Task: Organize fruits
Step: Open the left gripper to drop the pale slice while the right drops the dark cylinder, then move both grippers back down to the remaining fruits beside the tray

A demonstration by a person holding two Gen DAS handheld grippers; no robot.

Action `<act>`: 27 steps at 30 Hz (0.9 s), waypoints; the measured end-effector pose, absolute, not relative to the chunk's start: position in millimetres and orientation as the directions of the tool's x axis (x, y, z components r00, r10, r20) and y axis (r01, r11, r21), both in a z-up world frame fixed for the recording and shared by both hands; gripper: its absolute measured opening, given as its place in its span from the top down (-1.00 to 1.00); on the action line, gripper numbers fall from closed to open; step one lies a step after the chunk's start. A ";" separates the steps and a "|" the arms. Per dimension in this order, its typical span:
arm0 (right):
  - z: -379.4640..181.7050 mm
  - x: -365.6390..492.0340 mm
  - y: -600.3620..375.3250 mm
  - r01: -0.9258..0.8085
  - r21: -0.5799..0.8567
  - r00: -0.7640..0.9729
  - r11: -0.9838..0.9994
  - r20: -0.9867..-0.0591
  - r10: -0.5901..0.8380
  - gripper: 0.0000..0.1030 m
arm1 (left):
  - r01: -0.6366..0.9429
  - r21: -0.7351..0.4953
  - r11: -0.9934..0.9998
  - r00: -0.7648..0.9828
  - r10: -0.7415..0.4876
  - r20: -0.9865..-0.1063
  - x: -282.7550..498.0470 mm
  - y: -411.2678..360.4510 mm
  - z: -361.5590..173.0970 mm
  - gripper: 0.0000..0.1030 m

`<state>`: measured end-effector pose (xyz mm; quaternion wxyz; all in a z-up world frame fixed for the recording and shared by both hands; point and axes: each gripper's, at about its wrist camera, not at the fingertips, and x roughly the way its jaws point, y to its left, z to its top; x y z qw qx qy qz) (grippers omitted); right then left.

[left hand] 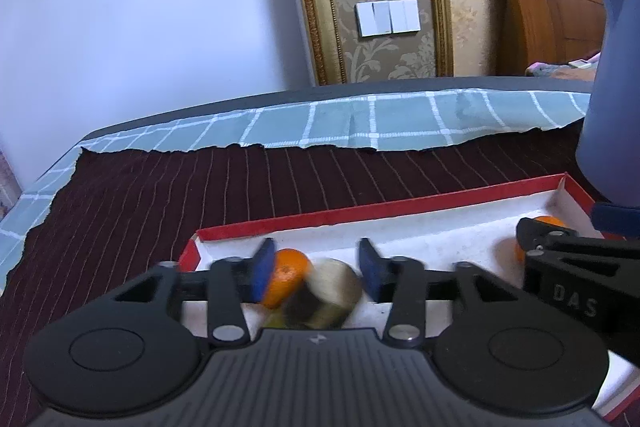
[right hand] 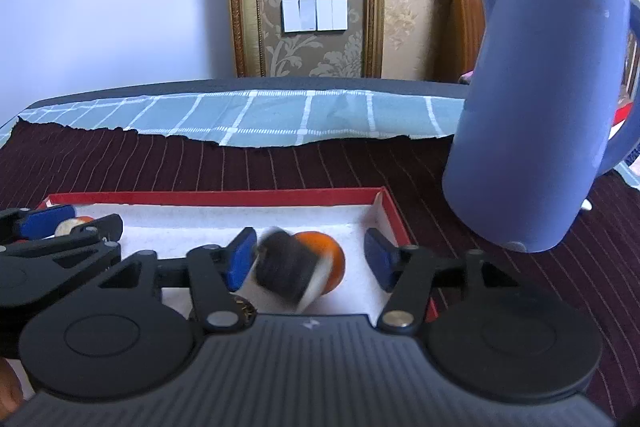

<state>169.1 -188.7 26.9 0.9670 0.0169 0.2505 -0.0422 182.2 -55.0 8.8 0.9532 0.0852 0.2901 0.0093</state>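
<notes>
Lying in a shallow red-edged tray [left hand: 360, 209] with a white floor, one orange [left hand: 286, 277] sits at the left end and another orange [right hand: 324, 259] at the right end. A blurred pale-and-dark object [left hand: 326, 293] lies between the parted fingers of the left gripper [left hand: 316, 273], beside the first orange; its pads are not pressing on it. The right gripper [right hand: 312, 259] is likewise released, with a blurred dark-and-white object [right hand: 284, 273] loose between its fingers in front of the second orange. The tray rests on a dark striped cloth [left hand: 160, 195] over a checked teal cloth [right hand: 280, 119] on the table. A blue jug [right hand: 532, 107] stands just beside the tray's right end.
</notes>
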 end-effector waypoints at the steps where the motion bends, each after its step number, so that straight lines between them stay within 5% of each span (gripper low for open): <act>1: 27.5 168.2 -189.5 0.087 0.015 0.871 0.996 -0.486 -0.069 -0.15 | 0.029 0.167 0.986 0.833 0.069 -0.550 181.6 -53.9 9.1 -0.21; 15: 31.0 143.1 -193.9 0.067 0.040 0.888 0.997 -0.457 -0.042 -0.32 | 0.022 0.153 0.988 0.846 0.063 -0.529 159.4 -45.9 18.7 -0.25; 27: 30.7 91.4 -191.0 0.070 0.040 0.920 0.997 -0.388 -0.049 -0.89 | 0.014 0.079 0.997 0.846 0.031 -0.533 115.7 -27.1 17.5 -0.25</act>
